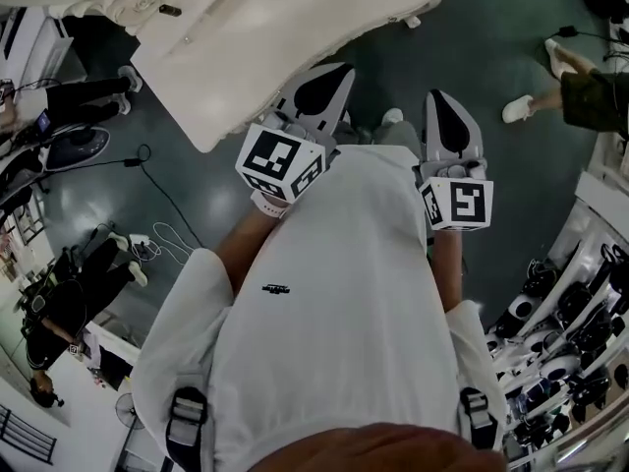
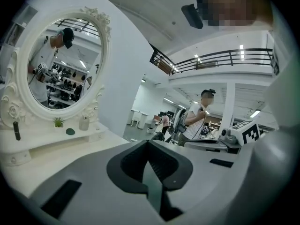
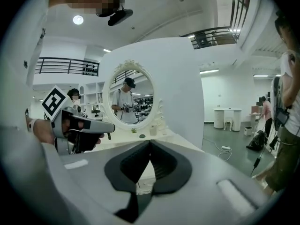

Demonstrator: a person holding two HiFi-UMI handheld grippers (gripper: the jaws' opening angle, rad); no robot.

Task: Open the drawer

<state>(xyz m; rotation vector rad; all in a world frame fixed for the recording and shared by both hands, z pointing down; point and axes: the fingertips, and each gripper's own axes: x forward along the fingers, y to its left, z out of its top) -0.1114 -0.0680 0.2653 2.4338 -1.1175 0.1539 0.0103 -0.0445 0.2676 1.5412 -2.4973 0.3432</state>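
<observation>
Left gripper: the left gripper (image 1: pixel 329 79) is held out in front of the body. Its jaws are together at the tips with nothing between them.
Right gripper: the right gripper (image 1: pixel 442 106) is beside it, pointing the same way. Its jaws are also closed and empty.
Nearer hand: the left one. In the head view its tip lies right at the front edge of the dressing table (image 1: pixel 295 28), while the right gripper is over bare floor (image 1: pixel 482 57), clear of that edge.
Direction of the drawer: ahead and to the left of both grippers. The table top fills the space just past the left jaws, and the oval mirror (image 2: pixel 63 64) stands at its back.
Drawer: no view shows the drawer front plainly. I judge it sits under the front edge, hidden by the top from above. Whether the carved detail seen through the right jaws is part of it I cannot tell.
Long axis: the front edge runs diagonally in the head view, from the near corner at lower left up to the right, so the drawer would pull out towards the person.
Next move, as I judge it: lower the left gripper below the edge and open it to find the handle.
Open room: the floor in front of the table is open for stepping back. Cables (image 1: pixel 162 234) lie to the left, a rack (image 1: pixel 580 313) stands to the right, and a bystander (image 3: pixel 287 116) is on the right side.
</observation>
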